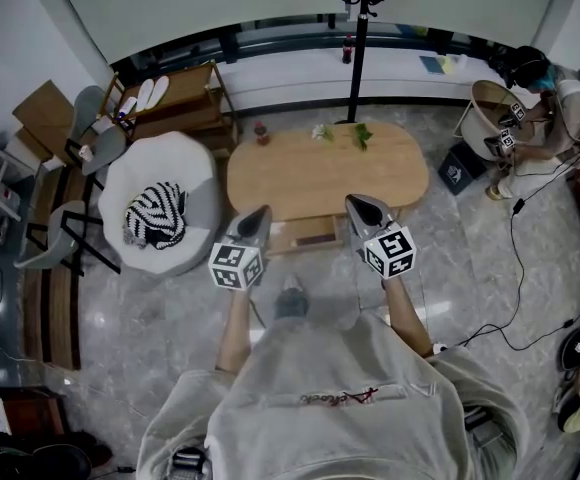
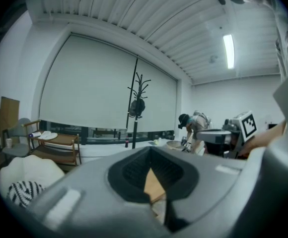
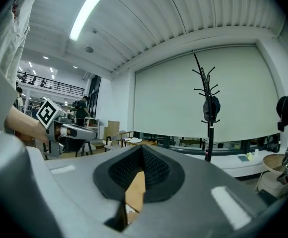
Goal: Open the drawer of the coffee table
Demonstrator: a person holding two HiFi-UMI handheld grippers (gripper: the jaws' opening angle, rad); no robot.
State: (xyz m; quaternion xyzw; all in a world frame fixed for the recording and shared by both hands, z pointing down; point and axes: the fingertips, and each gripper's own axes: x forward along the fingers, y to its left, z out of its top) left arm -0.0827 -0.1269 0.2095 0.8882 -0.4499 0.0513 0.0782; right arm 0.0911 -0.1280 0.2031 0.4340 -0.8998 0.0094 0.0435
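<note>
The drawer point(image 1: 305, 234) sits under the near edge of the oval wooden counter point(image 1: 320, 173), the task's coffee table, straight ahead of the person. It shows as a wooden box just past the oval's outline. From this steep angle it could be a drawer already drawn out a little, or only a shut front seen from above; the head view doesn't settle which.

The left hand-held gripper point(image 1: 262, 212) and the right hand-held gripper point(image 1: 354, 203) are held side by side in the air over the near edge, one on each side of the drawer. Both are pressed together and pinch nothing; each gripper view shows only a sliver of wood beyond the closed pads.

**What could go wrong**
- Jaws pressed together like this probably can't take a handle or lip; a closed tip would likely slip off.
- A pull from one side could skew the drawer and jam it.
- A hard tug could slide the whole counter on the glossy floor point(image 1: 170, 308), which could tip the small things on top.
- The person's shoe point(image 1: 290, 300) is close in front, so a drawer coming out could strike it.

**Counts**
- Hand-held grippers: two.
- Counters: one.
- Drawers in sight: one.
- Small things along the counter's far edge: three, a red one point(image 1: 261, 131), a pale one point(image 1: 320, 131) and a green one point(image 1: 362, 135).
- White armchairs point(image 1: 195, 173): one, to the left.
- Striped cloths point(image 1: 155, 215): one, on the armchair.
</note>
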